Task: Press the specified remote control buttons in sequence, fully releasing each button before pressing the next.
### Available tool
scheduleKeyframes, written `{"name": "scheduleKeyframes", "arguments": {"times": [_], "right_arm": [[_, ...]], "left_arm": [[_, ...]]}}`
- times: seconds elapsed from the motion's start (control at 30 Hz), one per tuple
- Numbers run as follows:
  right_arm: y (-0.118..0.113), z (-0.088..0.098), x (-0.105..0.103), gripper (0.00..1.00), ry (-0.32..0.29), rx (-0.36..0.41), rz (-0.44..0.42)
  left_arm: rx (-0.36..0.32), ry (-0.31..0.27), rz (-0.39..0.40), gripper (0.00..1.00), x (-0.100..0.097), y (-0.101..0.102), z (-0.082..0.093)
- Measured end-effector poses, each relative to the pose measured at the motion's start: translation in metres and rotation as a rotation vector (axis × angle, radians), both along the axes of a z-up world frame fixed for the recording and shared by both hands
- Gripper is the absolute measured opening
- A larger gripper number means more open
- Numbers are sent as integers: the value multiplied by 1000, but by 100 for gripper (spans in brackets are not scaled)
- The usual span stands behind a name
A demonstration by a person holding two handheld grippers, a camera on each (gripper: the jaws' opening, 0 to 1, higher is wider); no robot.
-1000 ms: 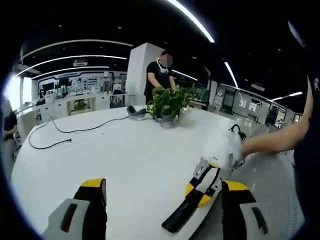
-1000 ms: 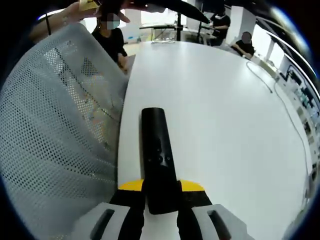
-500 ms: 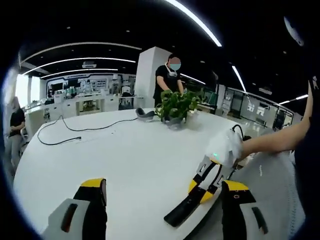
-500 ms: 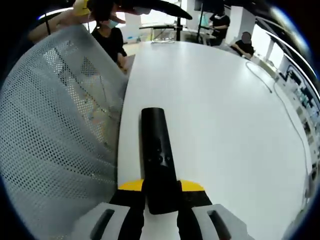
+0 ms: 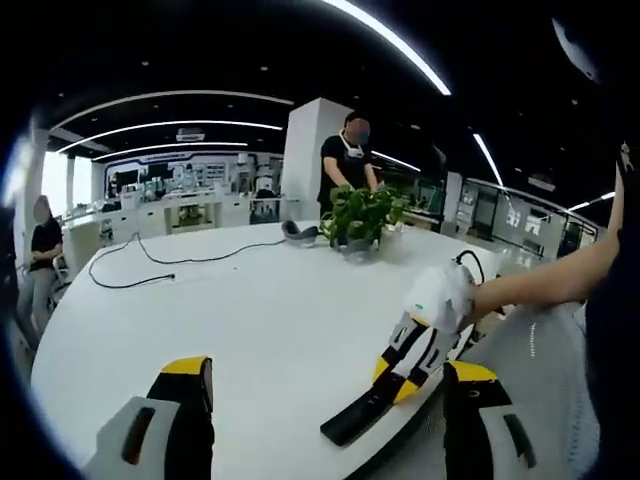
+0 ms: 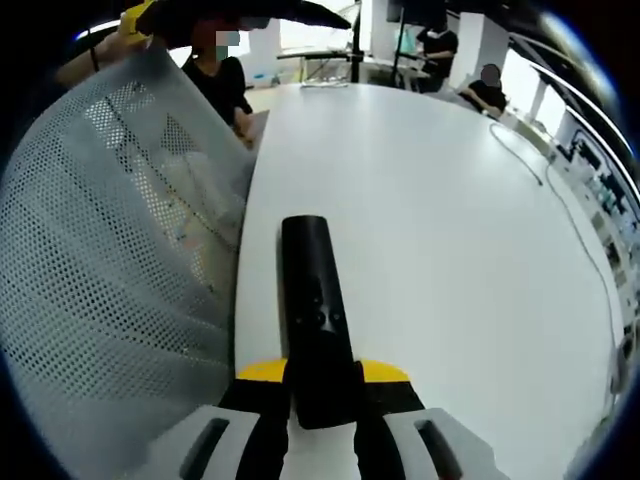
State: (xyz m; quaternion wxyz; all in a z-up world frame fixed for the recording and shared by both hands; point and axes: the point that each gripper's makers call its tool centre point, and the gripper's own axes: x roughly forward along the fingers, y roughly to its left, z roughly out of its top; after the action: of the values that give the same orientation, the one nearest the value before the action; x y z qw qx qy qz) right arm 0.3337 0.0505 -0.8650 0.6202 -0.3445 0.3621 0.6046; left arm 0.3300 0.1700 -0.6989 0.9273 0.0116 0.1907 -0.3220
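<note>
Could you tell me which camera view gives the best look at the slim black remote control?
The right gripper view: the slim black remote control shows its button face, clamped by the right gripper. The left gripper view shows it small and edge-on.

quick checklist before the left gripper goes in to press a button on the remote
1. Remote clamped in the right gripper: ok, jaws closed on its near end.
2. Remote over the white table: ok.
3. Button face up toward the right gripper view: ok.
4. Left gripper free to press: ok, jaws open, nothing held.
5. Which button is the target: cannot tell, labels too small.
6. Mesh chair back close beside the remote: not ok.
</note>
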Motion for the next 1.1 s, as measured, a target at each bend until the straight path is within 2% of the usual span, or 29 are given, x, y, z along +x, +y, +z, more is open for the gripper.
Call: {"name": "scheduleKeyframes", "arguments": {"times": [0.17, 0.23, 0.33, 0.43, 0.53, 0.77, 1.1], "right_arm": [[0, 0, 0, 22, -2, 0, -6], [0, 0, 0, 22, -2, -1, -7], [1, 0, 1, 22, 17, -20, -30], [1, 0, 3, 21, 1, -35, 18], [1, 0, 7, 21, 18, -25, 16], [3, 0, 16, 21, 12, -29, 20], [4, 0, 36, 21, 33, -28, 11]], "left_arm": [[41, -33, 40, 96, 8, 8, 1], [26, -66, 64, 97, 10, 11, 7], [-4, -65, 93, 97, 12, 16, 11], [-31, -86, 109, 96, 14, 20, 15], [-41, -77, 113, 96, 14, 21, 14], [-47, -81, 110, 94, 15, 21, 15], [-31, -65, 106, 93, 14, 21, 11]]}}
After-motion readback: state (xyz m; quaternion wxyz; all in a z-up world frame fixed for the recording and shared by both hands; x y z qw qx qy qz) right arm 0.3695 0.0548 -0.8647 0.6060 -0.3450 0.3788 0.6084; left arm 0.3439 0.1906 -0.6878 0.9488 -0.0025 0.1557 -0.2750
